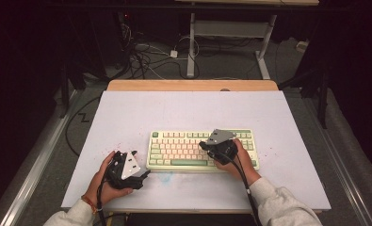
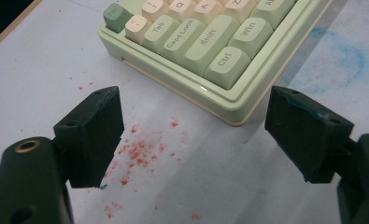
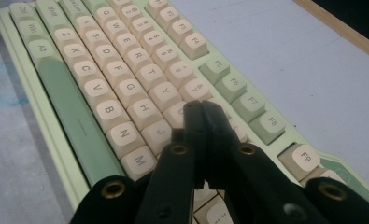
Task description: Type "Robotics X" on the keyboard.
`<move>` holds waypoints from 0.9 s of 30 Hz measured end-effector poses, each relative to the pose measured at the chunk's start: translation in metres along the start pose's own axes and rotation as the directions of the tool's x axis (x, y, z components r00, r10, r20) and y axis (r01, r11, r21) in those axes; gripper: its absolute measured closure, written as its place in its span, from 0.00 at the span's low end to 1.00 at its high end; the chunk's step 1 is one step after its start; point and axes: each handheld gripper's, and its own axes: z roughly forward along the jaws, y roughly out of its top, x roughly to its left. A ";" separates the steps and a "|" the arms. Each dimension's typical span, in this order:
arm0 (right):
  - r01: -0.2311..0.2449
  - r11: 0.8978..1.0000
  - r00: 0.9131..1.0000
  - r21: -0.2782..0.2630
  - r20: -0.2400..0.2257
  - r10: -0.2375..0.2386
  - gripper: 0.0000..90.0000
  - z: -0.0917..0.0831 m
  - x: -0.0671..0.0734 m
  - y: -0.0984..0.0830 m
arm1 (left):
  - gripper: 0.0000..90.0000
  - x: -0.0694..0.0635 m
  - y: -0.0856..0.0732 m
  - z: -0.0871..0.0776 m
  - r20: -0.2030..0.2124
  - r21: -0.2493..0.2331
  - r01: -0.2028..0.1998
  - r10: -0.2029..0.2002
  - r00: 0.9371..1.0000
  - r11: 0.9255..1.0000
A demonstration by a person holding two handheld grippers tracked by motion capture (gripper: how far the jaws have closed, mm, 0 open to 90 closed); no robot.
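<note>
The keyboard [image 1: 202, 149] has a pale green case, cream letter keys and green modifier keys with a darker green space bar [image 3: 74, 126]. The table mat [image 1: 183, 110] is pale lilac-white, speckled with red flecks [image 2: 135, 151] and a blue smudge [image 2: 345, 53]. Both grippers are black.
</note>
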 end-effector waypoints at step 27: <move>-0.015 1.000 1.000 0.024 0.009 0.014 0.99 0.008 -0.001 0.006 | 0.21 -0.002 0.000 0.003 0.009 0.030 -0.018 0.017 1.000 0.999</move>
